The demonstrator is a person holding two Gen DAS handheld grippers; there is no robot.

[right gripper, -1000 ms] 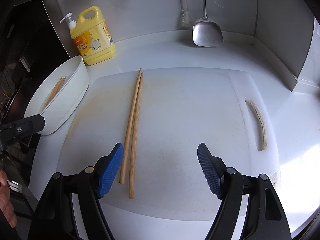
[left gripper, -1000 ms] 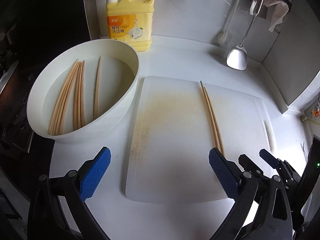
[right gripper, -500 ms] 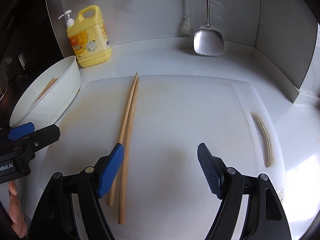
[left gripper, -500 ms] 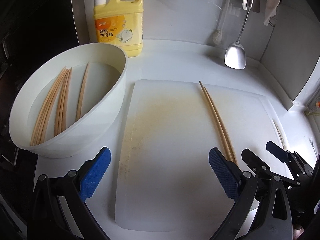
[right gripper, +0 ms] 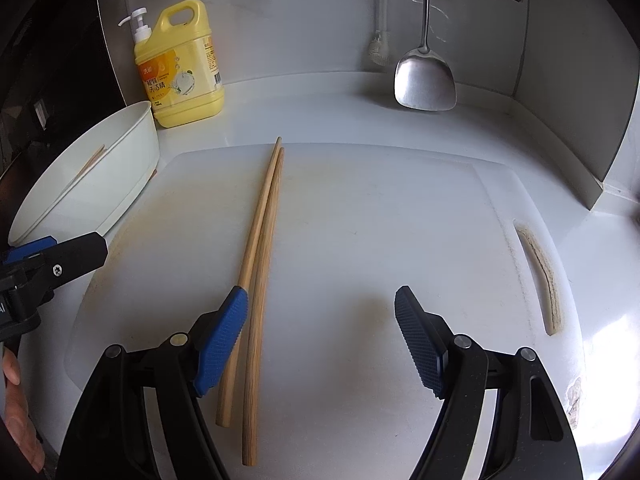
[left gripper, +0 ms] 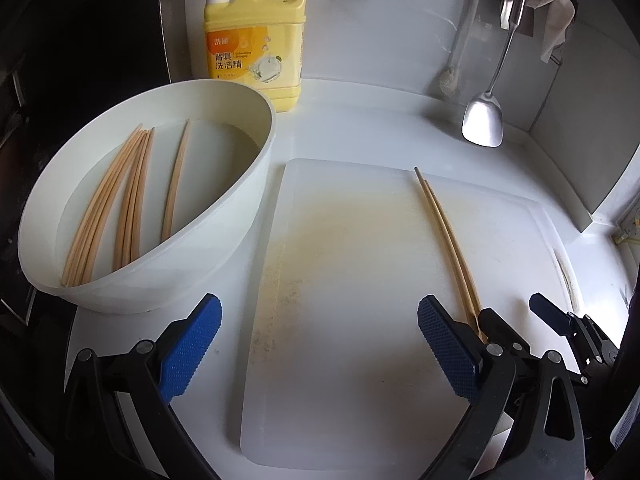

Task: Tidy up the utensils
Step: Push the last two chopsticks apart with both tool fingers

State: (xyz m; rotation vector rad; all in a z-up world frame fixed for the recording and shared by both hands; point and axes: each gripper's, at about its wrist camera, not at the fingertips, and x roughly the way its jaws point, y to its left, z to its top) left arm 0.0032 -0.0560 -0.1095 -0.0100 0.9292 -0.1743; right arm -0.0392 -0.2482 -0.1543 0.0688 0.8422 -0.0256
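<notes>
Both grippers have sunk closer: the right gripper [right gripper: 320, 328], fingers spread, now straddles one of the two wooden chopsticks [right gripper: 262, 264] on the white cutting board [right gripper: 380, 208]; the left gripper [left gripper: 318, 344] hangs spread and empty, so a pickup looks near.

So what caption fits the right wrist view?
Open right hand-held gripper poised over two chopsticks on a white cutting board.

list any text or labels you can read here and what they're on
"餐具洗洁精": large white characters on the orange label of the yellow detergent bottle.
Small brand mark above it on that label: too blurred to read.
Fine print and barcode on the bottle's side: too small to read.
"AI": end of a white marking on the left gripper's body, rest cut off.
</notes>
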